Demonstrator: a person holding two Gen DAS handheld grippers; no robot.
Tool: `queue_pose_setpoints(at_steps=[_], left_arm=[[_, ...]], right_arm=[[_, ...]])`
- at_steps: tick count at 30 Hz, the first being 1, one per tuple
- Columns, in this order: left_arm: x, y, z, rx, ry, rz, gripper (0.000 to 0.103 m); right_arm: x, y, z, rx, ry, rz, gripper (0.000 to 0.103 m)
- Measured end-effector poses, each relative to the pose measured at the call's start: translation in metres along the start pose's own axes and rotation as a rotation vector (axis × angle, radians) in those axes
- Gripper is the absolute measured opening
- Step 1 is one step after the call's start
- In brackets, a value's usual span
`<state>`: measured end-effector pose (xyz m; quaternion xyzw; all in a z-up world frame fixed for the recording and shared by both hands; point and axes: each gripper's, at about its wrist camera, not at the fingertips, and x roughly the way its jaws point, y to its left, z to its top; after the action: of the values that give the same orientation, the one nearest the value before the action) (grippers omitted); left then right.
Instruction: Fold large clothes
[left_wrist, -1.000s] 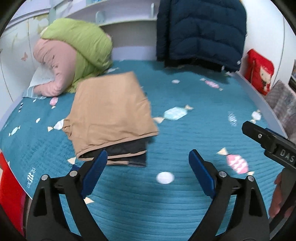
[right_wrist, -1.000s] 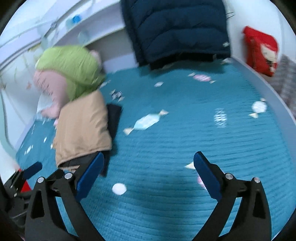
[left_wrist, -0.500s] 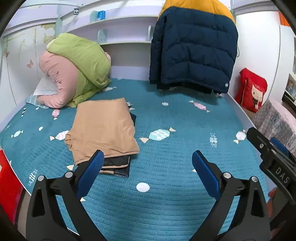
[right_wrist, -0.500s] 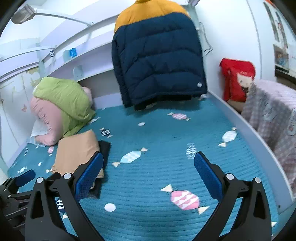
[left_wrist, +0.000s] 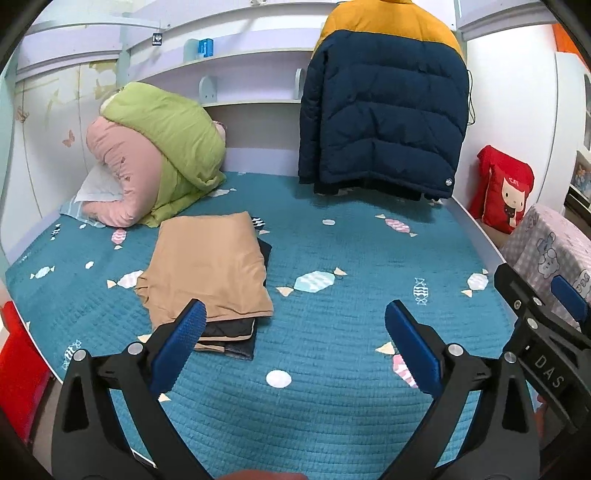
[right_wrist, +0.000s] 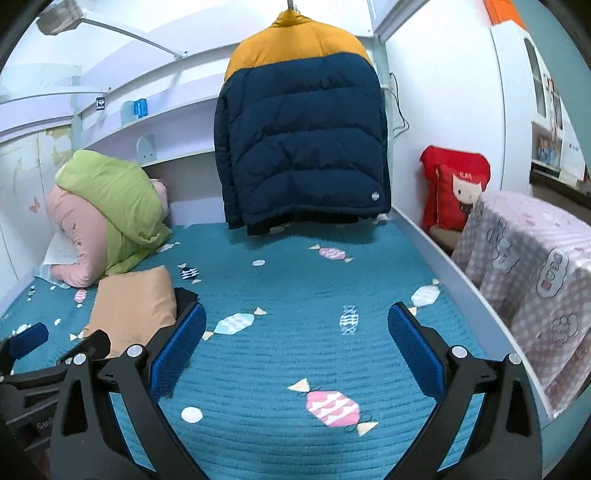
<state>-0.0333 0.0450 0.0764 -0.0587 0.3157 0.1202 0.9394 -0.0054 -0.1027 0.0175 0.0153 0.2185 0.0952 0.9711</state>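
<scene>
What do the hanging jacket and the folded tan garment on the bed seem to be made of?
The jacket looks like padded synthetic shell fabric, slightly glossy: puffy stitched horizontal bands suggest a filled winter coat. The tan garment looks like a soft, matte woven cloth, perhaps cotton or a blend: it lies flat with smooth folds and no shine. The exact fibre cannot be told.

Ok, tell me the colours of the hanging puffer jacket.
Navy blue with a mustard-yellow top, the puffer jacket shows best from the right wrist.

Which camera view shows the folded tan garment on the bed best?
The left wrist view: the folded tan garment lies nearly whole on darker folded clothes. In the right wrist view, the garment sits at the edge, partly hidden by tool parts.
</scene>
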Motion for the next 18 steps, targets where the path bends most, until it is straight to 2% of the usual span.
queue_pose_setpoints(at_steps=[18], left_arm=[[0.0051, -0.003, -0.0062, 0.01, 0.035, 0.005, 0.098]], right_arm=[[0.0034, -0.005, -0.0046, 0.023, 0.045, 0.004, 0.095]])
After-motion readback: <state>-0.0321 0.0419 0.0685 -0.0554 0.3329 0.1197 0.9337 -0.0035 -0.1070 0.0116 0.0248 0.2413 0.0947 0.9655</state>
